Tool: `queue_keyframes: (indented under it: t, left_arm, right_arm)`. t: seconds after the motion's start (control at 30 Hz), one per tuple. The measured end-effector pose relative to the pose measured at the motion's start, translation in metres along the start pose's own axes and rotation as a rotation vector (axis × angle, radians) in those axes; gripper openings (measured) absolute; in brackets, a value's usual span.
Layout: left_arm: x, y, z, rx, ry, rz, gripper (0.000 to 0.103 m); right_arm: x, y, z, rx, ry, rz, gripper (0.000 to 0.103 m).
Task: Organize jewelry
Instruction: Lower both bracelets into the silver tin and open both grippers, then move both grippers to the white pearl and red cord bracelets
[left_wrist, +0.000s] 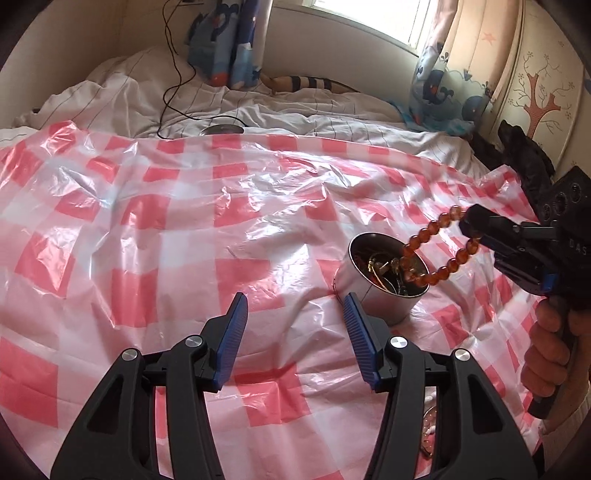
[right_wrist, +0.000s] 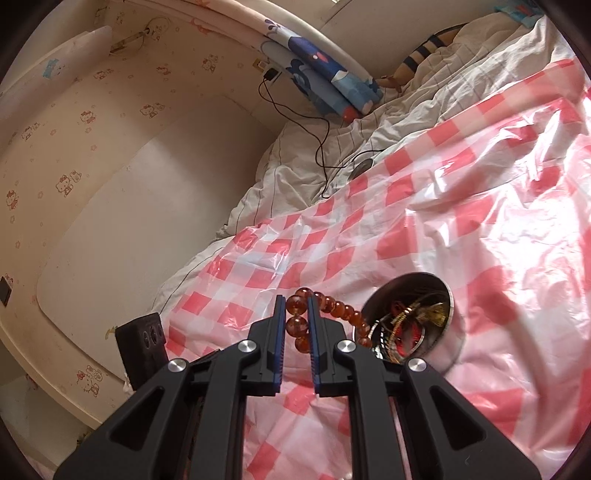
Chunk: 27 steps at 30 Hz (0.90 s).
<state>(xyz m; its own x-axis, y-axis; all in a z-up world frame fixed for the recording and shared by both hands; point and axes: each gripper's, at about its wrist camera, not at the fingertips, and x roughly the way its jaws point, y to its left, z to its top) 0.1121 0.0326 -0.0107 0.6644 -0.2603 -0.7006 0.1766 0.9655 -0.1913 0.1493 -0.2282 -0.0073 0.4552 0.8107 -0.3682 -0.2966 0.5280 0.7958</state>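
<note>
Bracelet (right_wrist: 297, 325) above seemingly jewelry-filled tin (left_wrist: 384, 295)

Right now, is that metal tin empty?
No. The tin stands open, with gold chains and other jewelry piled inside; the bead bracelet hangs over it.

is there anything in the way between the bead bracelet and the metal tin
Nothing visible blocks it. The bead bracelet, clamped in the right gripper, hangs by the open tin, its lower loop at the rim. The tin already holds jewelry; the open left gripper stands apart.
</note>
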Motion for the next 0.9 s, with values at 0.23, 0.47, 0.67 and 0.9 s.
queue_keyframes:
  t: [0.23,0.47,0.67,0.9]
  left_arm:
    - [0.002,-0.006,-0.004,0.008,0.009,-0.022,0.053]
    - [0.001,-0.029,-0.015,0.054,0.021,-0.05,0.055]
    - [0.008,-0.039,-0.05,0.015,0.079,-0.077,0.059]
    - [0.01,-0.085,-0.064,0.258,0.126,-0.126,0.059]
  right_arm:
    - [0.01,-0.021,0.002,-0.077,-0.003,-0.337,0.032]
    - [-0.05,-0.008,-0.033,-0.161,-0.007,-0.402,0.043]
    - [-0.083,-0.018,-0.077,-0.162,0.022,-0.417,0.048]
    - [-0.066,-0.008,-0.087,-0.29,0.25,-0.4,0.048]
